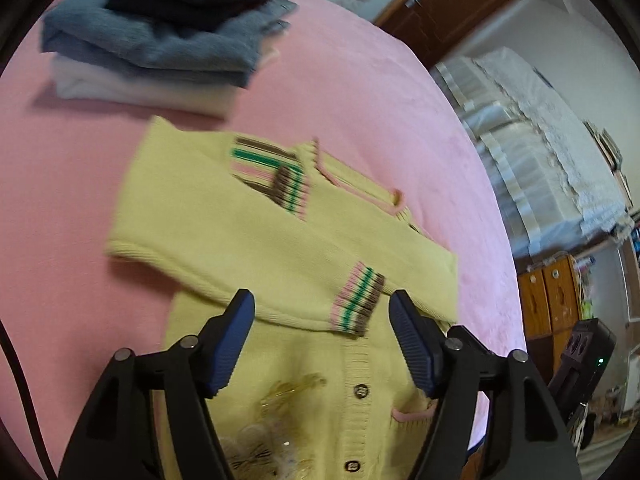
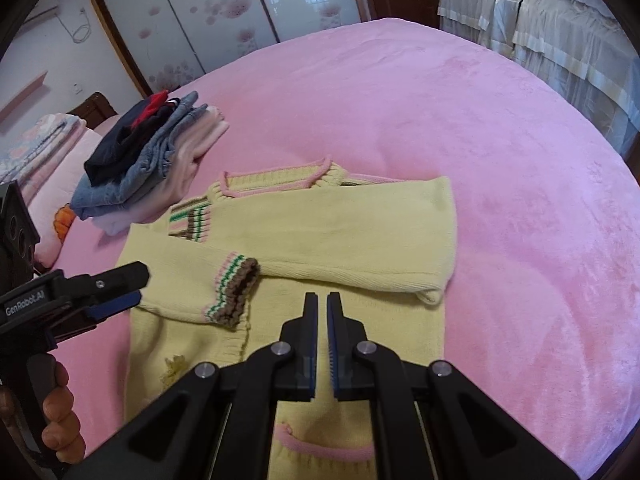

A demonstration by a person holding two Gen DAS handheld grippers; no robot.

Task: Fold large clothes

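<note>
The left wrist view is smeared by motion: the yellow knitted cardigan with striped cuffs (image 1: 280,240) shows soft edges, and the pale appliqué (image 1: 260,448) on its front is too blurred to make out. The cardigan's hem is cut off by the lower edge in both views, behind the gripper frames. In the folded stack of clothes (image 2: 148,156), only the edges of the lower garments show. The person's hand (image 2: 60,420) gripping the left handle is partly cut off at the picture's rim.
</note>
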